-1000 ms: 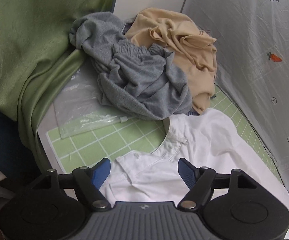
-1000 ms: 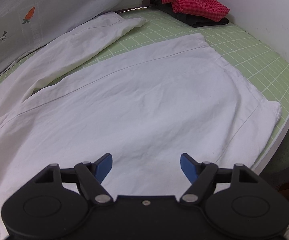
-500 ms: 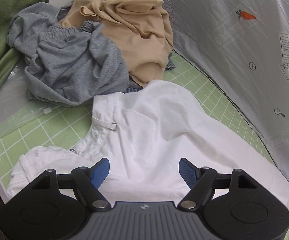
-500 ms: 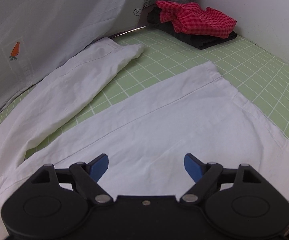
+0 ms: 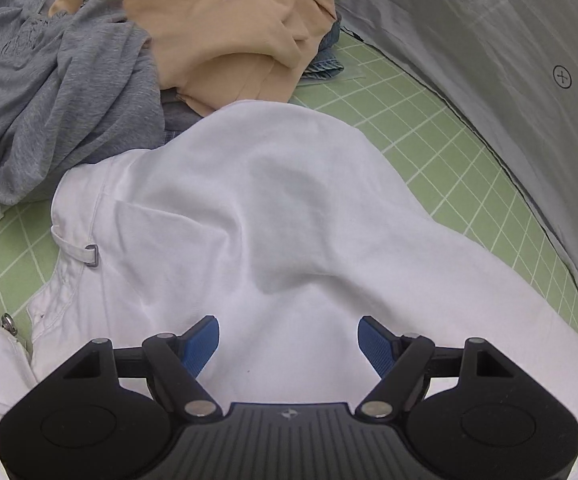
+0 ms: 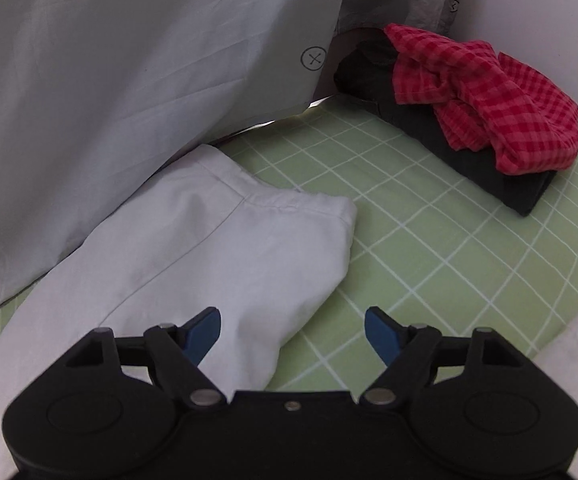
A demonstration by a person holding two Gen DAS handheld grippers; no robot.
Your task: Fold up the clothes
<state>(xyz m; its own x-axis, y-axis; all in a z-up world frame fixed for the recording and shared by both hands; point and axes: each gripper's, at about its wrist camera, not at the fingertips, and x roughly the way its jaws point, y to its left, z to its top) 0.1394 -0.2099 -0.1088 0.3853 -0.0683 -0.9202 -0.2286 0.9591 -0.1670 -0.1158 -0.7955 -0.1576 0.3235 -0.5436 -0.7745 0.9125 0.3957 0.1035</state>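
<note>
Now, left gripper [image 5: 288, 340] gaping over rumpled white cotton trousers [image 5: 273, 216], right gripper [image 6: 292, 332] gaping above their hem on green gridded mat [image 6: 429, 240].

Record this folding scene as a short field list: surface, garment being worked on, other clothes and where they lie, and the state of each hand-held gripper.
surface: green grid-lined mat
garment in work: white cotton trousers, spread on the mat, waistband toward the left
unfolded pile: crumpled grey jersey garment beside tan garment
far corner: red checked cloth on folded black garment
left hand-held gripper: open, above trousers
right hand-held gripper: open, over the trouser leg's edge
</note>
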